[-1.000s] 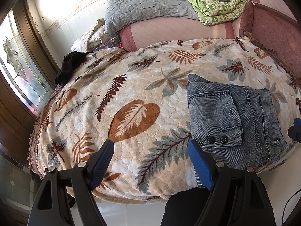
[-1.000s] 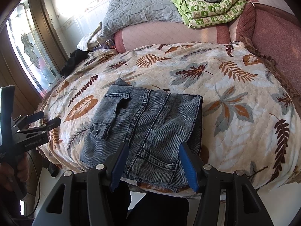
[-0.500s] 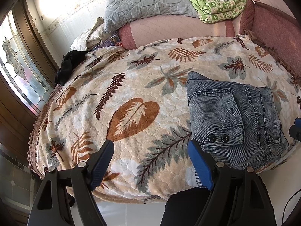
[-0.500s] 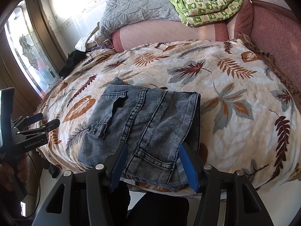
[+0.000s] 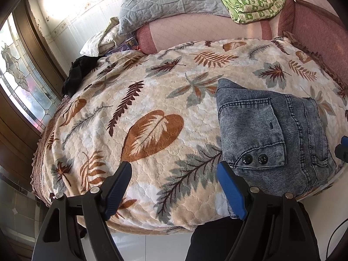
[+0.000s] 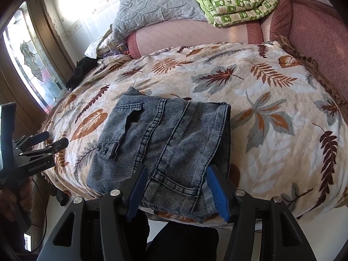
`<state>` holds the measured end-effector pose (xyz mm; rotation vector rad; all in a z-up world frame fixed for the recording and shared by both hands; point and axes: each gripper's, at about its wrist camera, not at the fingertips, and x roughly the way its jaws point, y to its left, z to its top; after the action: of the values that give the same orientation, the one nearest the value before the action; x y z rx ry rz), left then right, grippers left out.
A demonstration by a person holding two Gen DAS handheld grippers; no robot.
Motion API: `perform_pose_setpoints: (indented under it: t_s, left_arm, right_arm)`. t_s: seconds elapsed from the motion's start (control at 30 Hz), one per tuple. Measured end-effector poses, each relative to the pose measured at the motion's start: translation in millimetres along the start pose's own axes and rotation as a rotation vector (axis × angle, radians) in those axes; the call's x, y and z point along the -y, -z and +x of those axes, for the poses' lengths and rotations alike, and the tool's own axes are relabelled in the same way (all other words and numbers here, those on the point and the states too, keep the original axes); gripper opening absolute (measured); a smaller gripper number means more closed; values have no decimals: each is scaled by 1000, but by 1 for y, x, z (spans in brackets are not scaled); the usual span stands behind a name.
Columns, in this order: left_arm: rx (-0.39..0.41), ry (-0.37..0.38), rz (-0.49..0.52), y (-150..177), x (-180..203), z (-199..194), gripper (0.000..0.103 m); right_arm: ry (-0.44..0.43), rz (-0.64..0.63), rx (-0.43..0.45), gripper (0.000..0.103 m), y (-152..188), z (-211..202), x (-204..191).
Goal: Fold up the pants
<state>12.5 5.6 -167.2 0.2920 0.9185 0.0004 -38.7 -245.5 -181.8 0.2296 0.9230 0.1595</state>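
Blue-grey denim pants [image 6: 165, 139] lie folded into a compact rectangle near the front edge of a bed covered by a leaf-patterned blanket [image 6: 271, 100]. A buttoned pocket flap faces up. My right gripper [image 6: 177, 171] hovers open over the pants' near edge, its blue pads apart and not pressing the cloth. In the left wrist view the pants [image 5: 271, 134] lie to the right. My left gripper [image 5: 174, 169] stands open over bare blanket [image 5: 130, 113] beside them. The left gripper [image 6: 50, 140] also shows at the left edge of the right wrist view, held in a hand.
A grey quilted pillow [image 5: 174, 0] and a green patterned quilt [image 5: 254, 2] rest on the pink headboard [image 5: 206, 30]. A black garment [image 5: 78, 74] lies at the bed's far left, by a glazed wooden door [image 5: 19, 82]. White floor tiles [image 5: 152, 245] and a person's dark trousers [image 5: 217, 239] are below.
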Motion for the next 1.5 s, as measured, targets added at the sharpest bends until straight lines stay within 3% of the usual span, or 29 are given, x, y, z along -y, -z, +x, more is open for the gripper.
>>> perform_pose_setpoints:
  t_s: [0.5, 0.63, 1.0, 1.27, 1.37, 1.5]
  left_arm:
    - [-15, 9, 4, 1, 1, 11, 81]
    - [-7, 52, 14, 0, -1, 17, 81]
    - [6, 384, 29, -24, -5, 51, 81]
    - [-101, 658, 8, -30, 15, 85, 81]
    - [-136, 704, 10, -28, 26, 95, 81]
    - [-170, 769, -16, -25, 32, 109, 81]
  right_arm:
    - [6, 30, -17, 61, 1, 11, 8]
    - [-10, 86, -15, 65, 0, 16, 23]
    - [-160, 365, -42, 70, -2, 50, 91]
    - [-244, 379, -76, 80, -13, 80, 92]
    - [-295, 347, -97, 80, -17, 90, 74]
    - [-266, 285, -98, 83, -21, 101, 54]
